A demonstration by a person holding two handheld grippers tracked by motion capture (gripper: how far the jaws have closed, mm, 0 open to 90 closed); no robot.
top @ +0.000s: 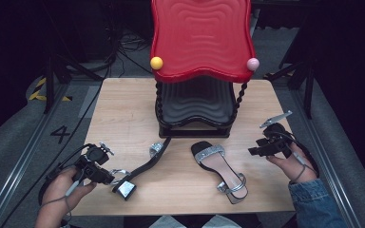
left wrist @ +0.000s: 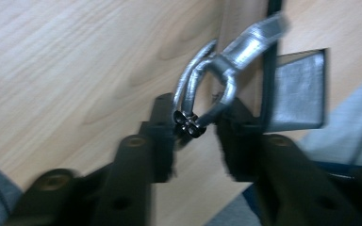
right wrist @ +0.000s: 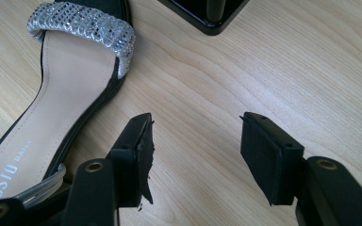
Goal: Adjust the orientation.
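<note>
The left gripper has its jaws clenched on the silver ankle strap of a sandal, the small buckle pinched between the two black pads. That sandal lies on its side at the near left of the table, its thin black sole running up and to the right from the gripper, its silver block heel nearest the table's front edge and its glittery toe band at the far end. In the left gripper view the picture is blurred, and the heel appears as a grey slab just right of the strap.

The right gripper has its jaws released, wide apart over bare wood with nothing between them. Just to its left lies the second sandal, sole down near the middle of the table, its silver toe band pointing to the far side and its heel toward the near edge; it is not touching the jaws.

The wooden table also carries a black shoe rack at its far middle, topped by a red wavy shelf with a yellow knob and a pink knob on its front corners.
</note>
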